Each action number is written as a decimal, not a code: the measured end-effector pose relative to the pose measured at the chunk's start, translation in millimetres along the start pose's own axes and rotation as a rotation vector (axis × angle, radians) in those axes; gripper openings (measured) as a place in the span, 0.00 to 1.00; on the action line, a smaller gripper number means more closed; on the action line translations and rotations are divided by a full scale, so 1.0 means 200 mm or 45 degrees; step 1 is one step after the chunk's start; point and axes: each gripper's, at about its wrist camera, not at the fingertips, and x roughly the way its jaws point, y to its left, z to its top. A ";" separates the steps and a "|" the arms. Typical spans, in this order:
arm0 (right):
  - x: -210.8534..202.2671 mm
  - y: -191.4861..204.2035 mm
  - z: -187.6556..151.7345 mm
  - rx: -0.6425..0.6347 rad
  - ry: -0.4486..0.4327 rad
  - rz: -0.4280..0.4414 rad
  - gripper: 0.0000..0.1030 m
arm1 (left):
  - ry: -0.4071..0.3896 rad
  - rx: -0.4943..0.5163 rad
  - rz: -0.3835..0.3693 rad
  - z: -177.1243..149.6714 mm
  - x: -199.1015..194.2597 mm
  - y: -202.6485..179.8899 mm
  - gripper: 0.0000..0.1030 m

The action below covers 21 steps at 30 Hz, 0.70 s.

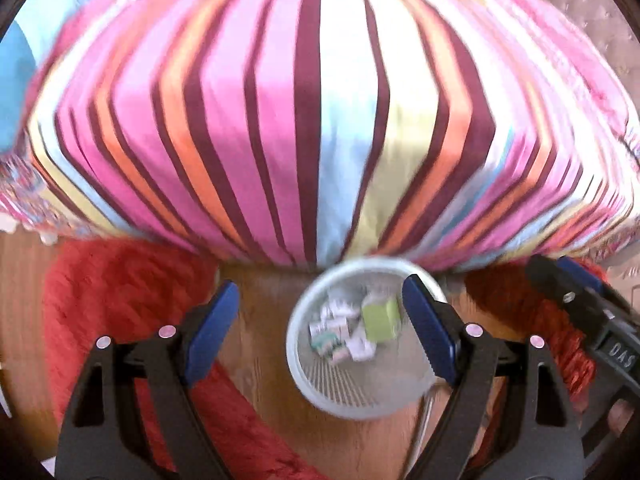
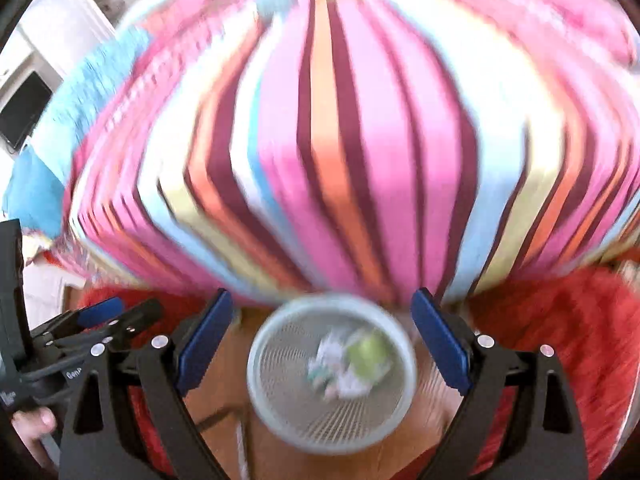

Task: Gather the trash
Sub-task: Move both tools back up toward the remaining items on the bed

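Observation:
A pale mesh waste basket (image 1: 304,376) stands on the wooden floor below both grippers, at the foot of a striped bed. Inside it lie crumpled white papers (image 1: 340,340) and a yellow-green piece (image 1: 382,318). My left gripper (image 1: 320,336) hangs well above the basket, pointing down, open with nothing between its blue pads (image 1: 212,332). The right wrist view shows the same basket (image 2: 276,420) and trash (image 2: 352,364), blurred. My right gripper (image 2: 324,344) is also open and empty above it. Each gripper shows at the other view's edge: the right gripper (image 1: 576,300) and the left gripper (image 2: 104,316).
The bed with its pink, orange, maroon and blue striped cover (image 1: 320,100) fills the upper half of both views. A red shaggy rug (image 1: 120,300) lies on the wooden floor (image 1: 260,340) on both sides of the basket. A person's fingers (image 2: 34,424) hold the left gripper.

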 end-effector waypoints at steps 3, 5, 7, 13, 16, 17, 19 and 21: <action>-0.11 -0.04 0.11 0.006 -0.159 -0.020 0.84 | -0.083 -0.054 -0.015 0.10 -0.09 0.03 0.79; -0.17 -0.07 0.20 0.014 -0.236 -0.028 0.84 | -0.129 -0.087 -0.036 0.19 -0.13 0.05 0.79; -0.18 -0.08 0.28 -0.003 -0.290 -0.050 0.84 | -0.154 -0.104 -0.059 0.31 -0.16 0.05 0.79; -0.14 -0.15 0.54 -0.038 -0.372 -0.094 0.84 | -0.213 -0.168 -0.075 0.60 -0.18 0.02 0.79; -0.15 -0.15 0.62 -0.056 -0.413 -0.115 0.84 | -0.215 -0.199 -0.077 0.74 -0.15 0.00 0.79; -0.14 -0.16 0.65 -0.062 -0.423 -0.122 0.84 | -0.211 -0.209 -0.074 0.78 -0.13 -0.01 0.79; -0.11 -0.17 0.72 -0.073 -0.427 -0.134 0.84 | -0.207 -0.220 -0.074 0.86 -0.10 -0.02 0.79; -0.08 -0.18 0.78 -0.084 -0.429 -0.143 0.84 | -0.205 -0.226 -0.068 0.92 -0.07 -0.03 0.79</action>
